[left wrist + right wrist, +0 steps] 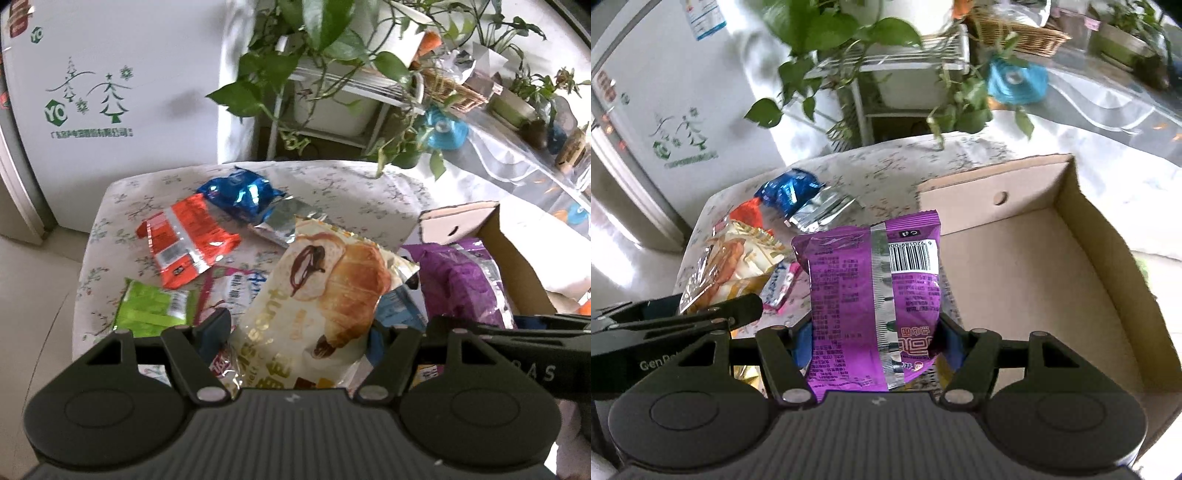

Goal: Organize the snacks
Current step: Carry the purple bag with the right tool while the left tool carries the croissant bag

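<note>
Barely begun, I judge: the open cardboard box point(1052, 277) shows bare. Right fingers point(875, 332) clamp a purple foil snack packet point(871, 295); left fingers point(299, 332) clamp a cream croissant packet point(325, 295); beyond them, the orange wrapper point(184, 243) and blue wrapper point(240, 192) await on the surface point(351, 184).

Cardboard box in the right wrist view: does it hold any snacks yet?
No, the cardboard box shows only bare floor; the purple packet is held in the right claw.
</note>
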A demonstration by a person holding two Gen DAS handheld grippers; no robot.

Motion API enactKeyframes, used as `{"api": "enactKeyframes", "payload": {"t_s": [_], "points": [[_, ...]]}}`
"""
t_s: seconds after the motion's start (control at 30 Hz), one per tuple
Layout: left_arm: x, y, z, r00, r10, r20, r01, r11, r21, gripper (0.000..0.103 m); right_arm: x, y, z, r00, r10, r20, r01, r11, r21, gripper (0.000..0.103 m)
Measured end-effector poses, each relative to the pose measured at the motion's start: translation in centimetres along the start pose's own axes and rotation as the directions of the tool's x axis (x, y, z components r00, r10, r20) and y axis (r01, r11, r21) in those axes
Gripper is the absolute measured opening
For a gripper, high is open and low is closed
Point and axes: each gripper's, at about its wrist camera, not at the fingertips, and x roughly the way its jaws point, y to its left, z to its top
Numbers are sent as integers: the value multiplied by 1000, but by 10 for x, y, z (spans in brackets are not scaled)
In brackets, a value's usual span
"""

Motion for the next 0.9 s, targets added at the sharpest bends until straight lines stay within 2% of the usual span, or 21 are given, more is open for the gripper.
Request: {"api": "enactKeyframes", "payload": {"t_s": [0.63, 0.9], "points": [[14, -57, 3, 997, -70, 12, 69, 997, 26, 72, -20, -53, -4, 997, -66, 43, 60, 990, 127, 72], [22, -80, 7, 994, -106, 17, 105, 994, 36, 72, -26, -79, -5, 990, -128, 53, 112, 965, 238, 72]]}}
